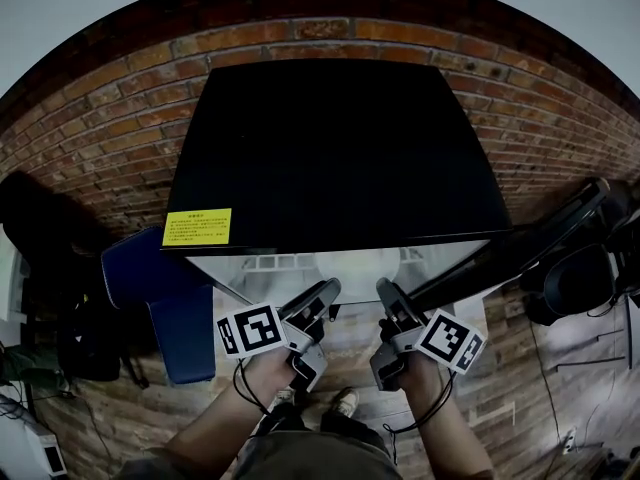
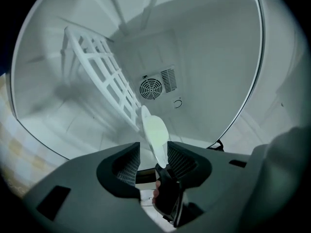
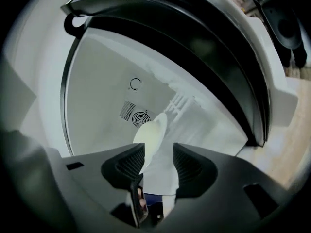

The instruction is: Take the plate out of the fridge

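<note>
A pale round plate [image 2: 154, 132] lies on the white wire shelf [image 2: 104, 76] inside the fridge [image 1: 340, 148], seen edge-on and tilted. My left gripper [image 2: 153, 152] stands open with the plate's rim between its jaws, gaps showing at the pads. My right gripper [image 3: 159, 154] is open the same way, the plate [image 3: 151, 132] running between its jaws near the left pad. In the head view the left gripper [image 1: 325, 293] and right gripper [image 1: 385, 293] reach side by side into the fridge mouth under the black top. From there the plate is hidden.
The fridge door [image 1: 520, 248] hangs open to the right. A round fan vent [image 2: 150, 88] sits in the fridge's back wall. A blue object [image 1: 170, 298] stands at the left, dark gear [image 1: 580, 278] at the right, with a brick wall behind.
</note>
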{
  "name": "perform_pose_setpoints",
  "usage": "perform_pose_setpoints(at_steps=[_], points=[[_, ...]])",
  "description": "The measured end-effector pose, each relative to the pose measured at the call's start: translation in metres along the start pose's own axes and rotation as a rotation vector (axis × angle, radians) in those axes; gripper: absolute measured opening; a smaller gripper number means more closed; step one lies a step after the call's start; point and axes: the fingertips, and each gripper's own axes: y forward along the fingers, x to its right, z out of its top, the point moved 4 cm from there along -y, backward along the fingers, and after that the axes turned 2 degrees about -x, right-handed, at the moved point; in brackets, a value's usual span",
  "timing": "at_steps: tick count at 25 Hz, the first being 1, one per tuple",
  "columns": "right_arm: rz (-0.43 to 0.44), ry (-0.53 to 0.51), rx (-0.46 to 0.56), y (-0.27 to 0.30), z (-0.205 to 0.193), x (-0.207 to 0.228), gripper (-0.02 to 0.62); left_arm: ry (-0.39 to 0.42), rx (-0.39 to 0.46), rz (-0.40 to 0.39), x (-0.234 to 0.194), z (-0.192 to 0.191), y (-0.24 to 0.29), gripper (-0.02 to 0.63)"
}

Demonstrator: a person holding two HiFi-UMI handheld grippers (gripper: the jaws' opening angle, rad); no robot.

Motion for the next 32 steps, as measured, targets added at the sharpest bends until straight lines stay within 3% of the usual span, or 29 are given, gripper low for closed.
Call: perform_pose_setpoints(at_steps=[4,16,22,32], points=[[0.024,0.125,-0.006,0.009,-0.006,0.007,0.169,-0.044,-0.014,-0.012,-0.004,-0.002,0.007,0.164],[0.059,0.216,-0.009,0.027,-0.015,0.0,0.112,-0.216,-0.02,-0.065,-0.016,-0.008,0.024,0.156],[0.054,0.233,0.007,0.027,-0.013,-0.004,0.063,-0.23,-0.04,-0.082,-0.011,-0.008,0.028,0.064],[0.028,0.302,0.01,0.015,-0.02,-0.004,0.048,-0.254,-0.06,-0.079,-0.003,-0.014,0.02,0.043]])
